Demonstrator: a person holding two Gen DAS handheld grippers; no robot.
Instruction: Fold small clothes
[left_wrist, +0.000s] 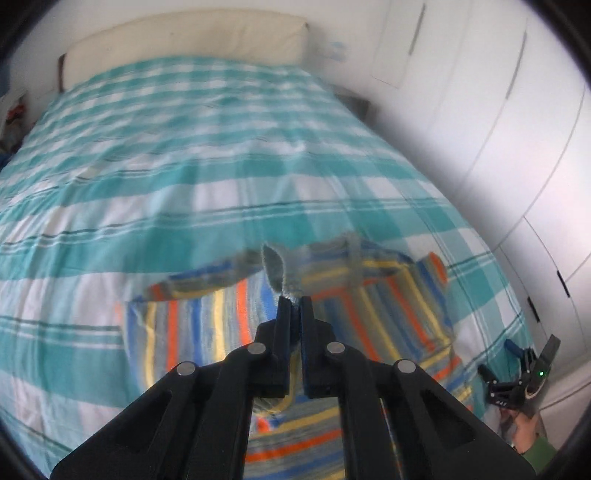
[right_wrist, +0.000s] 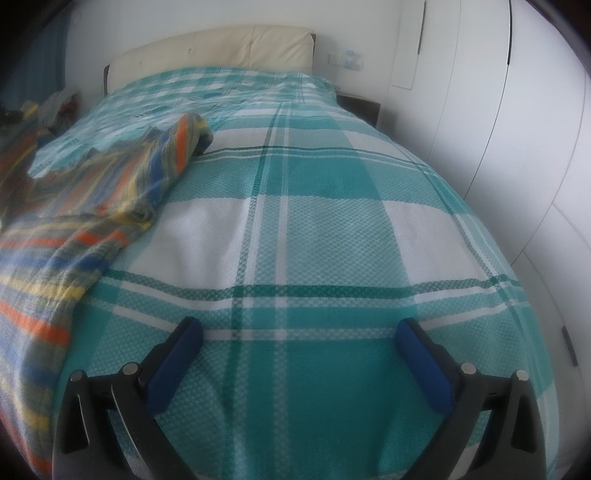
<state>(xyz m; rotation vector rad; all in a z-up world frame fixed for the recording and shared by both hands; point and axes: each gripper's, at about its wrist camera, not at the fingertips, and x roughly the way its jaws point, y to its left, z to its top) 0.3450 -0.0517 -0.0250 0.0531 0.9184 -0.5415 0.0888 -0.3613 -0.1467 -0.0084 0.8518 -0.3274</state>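
A small knitted garment with orange, blue, yellow and grey stripes lies on the bed, blurred in the left wrist view. My left gripper is shut on a grey edge of it, and the pinched fabric stands up just beyond the fingertips. Seen from the right wrist, the same garment is spread along the left side with one sleeve reaching toward the headboard. My right gripper stands open just above bare bedspread to the garment's right, nothing between its blue pads. That right gripper also shows at the left view's lower right edge, held by a hand.
The bed carries a teal and white checked cover. A cream padded headboard closes the far end. White wardrobe doors run along the right side. A dark nightstand sits at the far right corner, and clutter lies at the far left.
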